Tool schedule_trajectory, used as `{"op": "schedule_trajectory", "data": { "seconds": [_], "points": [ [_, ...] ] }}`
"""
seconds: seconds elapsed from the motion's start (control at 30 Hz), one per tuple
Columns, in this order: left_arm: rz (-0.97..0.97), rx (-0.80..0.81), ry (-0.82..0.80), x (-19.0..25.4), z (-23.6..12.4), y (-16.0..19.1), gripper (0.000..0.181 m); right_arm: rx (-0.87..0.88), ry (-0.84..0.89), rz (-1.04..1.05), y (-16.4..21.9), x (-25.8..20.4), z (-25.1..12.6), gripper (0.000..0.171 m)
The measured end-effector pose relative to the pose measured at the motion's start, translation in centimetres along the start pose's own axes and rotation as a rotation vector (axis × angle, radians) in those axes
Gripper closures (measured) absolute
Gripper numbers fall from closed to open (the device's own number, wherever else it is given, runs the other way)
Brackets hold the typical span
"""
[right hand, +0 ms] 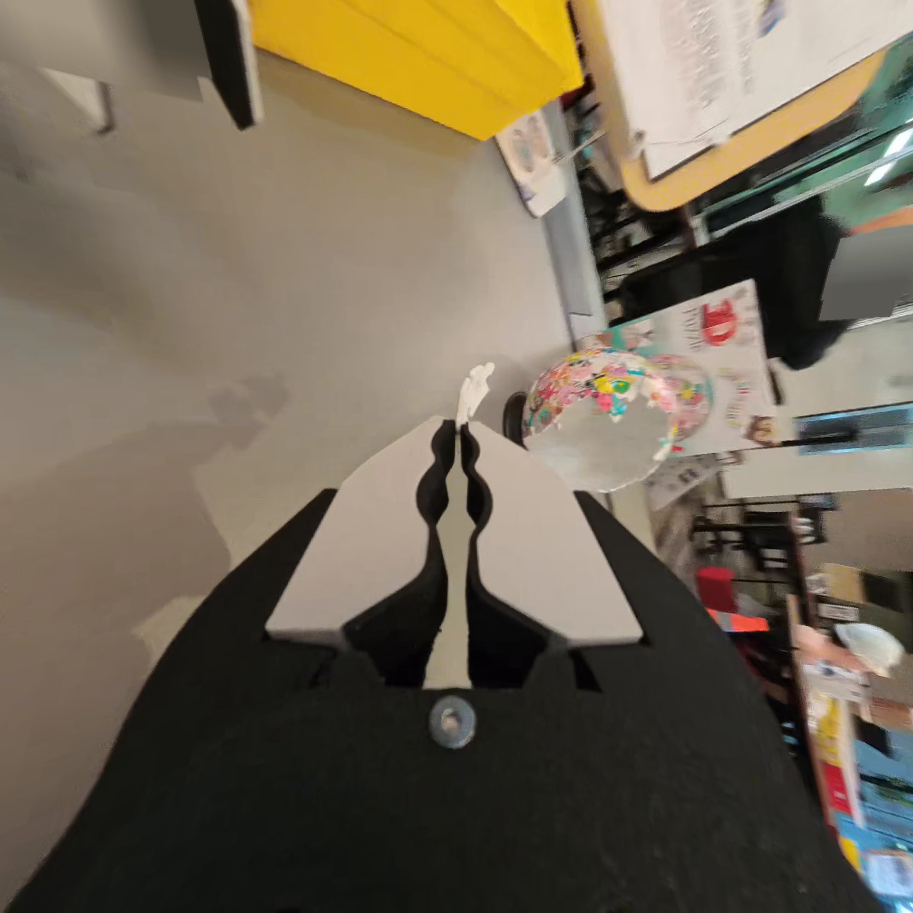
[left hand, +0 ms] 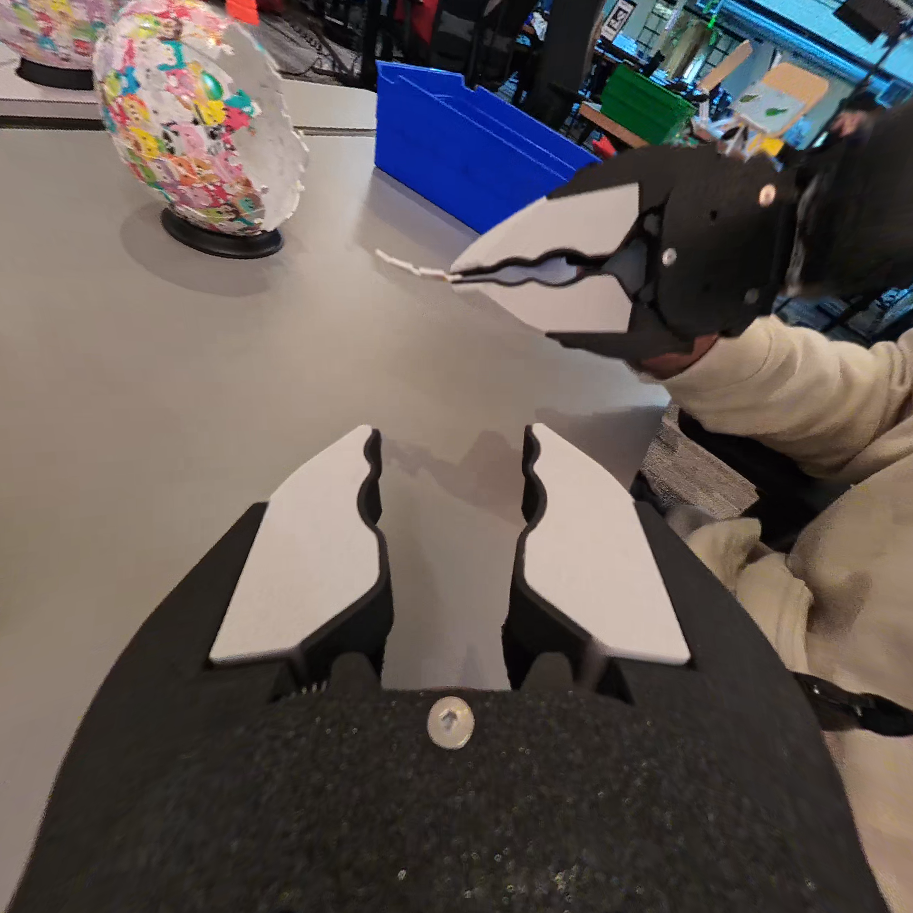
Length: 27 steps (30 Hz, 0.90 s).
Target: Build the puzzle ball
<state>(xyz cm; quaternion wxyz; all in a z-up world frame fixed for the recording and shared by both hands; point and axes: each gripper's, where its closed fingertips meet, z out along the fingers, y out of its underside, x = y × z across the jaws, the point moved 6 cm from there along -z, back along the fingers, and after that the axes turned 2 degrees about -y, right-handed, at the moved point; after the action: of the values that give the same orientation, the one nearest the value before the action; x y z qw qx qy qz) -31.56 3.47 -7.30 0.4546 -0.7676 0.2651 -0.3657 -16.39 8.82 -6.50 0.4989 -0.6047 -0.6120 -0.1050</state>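
Observation:
A partly built colourful puzzle ball [left hand: 192, 133] stands on a black ring stand [left hand: 222, 239] at the far left of the grey table; its open side shows a white inside. It also shows in the right wrist view [right hand: 607, 410]. My right gripper [right hand: 459, 432] is shut on a white puzzle piece [right hand: 474, 393] and holds it above the table. In the left wrist view the right gripper [left hand: 452, 279] comes in from the right with the puzzle piece [left hand: 405, 264] sticking out of its tips. My left gripper [left hand: 452, 435] is open and empty over the table.
A blue bin [left hand: 469, 143] stands behind the right gripper. A second puzzle ball [left hand: 44, 34] sits at the far left corner. A yellow bin [right hand: 420, 54] and a puzzle box [right hand: 711, 365] show in the right wrist view. A person's beige sleeve [left hand: 780, 395] is at right. Left tips to right tips: about 11 cm. The partly built colourful puzzle ball [left hand: 192, 133] sits 20 cm or so from the ends of my right fingers. Look for it in the right wrist view [right hand: 587, 373] too.

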Motion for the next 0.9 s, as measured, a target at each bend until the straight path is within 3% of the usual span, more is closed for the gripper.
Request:
{"op": "schedule_trajectory", "data": {
  "seconds": [0.23, 0.3, 0.43, 0.57, 0.67, 0.83, 0.9],
  "points": [
    [-0.036, -0.008, 0.121, 1.9, 1.2, -0.6, 0.134, 0.105, 0.203, -0.223, -2.4, -4.7, -2.9, 0.169],
    [-0.062, 0.019, 0.101, 1.4, 1.6, -1.1, 0.144, 0.143, 0.208, -0.236, -3.2, -5.3, -3.5, 0.169],
    [-0.11, -0.043, 0.152, 1.0, 2.8, -0.7, 0.145, 0.132, 0.223, -0.245, -3.6, -5.7, -4.3, 0.169],
    [-0.265, -0.011, 0.277, 0.8, 3.4, -1.2, 0.168, 0.097, 0.272, -0.327, -3.1, -6.0, -4.6, 0.169],
    [-0.35, 0.0, 0.358, 0.7, 3.6, -1.5, 0.157, 0.047, 0.231, -0.275, -2.3, -6.1, -4.1, 0.169],
    [-0.227, -0.062, 0.294, 0.7, 4.8, -1.2, 0.153, 0.067, 0.243, -0.325, -2.7, -6.6, -4.5, 0.169],
    [-0.234, -0.063, 0.314, 0.8, 5.0, -1.2, 0.17, 0.088, 0.22, -0.298, -2.9, -6.7, -4.7, 0.169]
  ]
}}
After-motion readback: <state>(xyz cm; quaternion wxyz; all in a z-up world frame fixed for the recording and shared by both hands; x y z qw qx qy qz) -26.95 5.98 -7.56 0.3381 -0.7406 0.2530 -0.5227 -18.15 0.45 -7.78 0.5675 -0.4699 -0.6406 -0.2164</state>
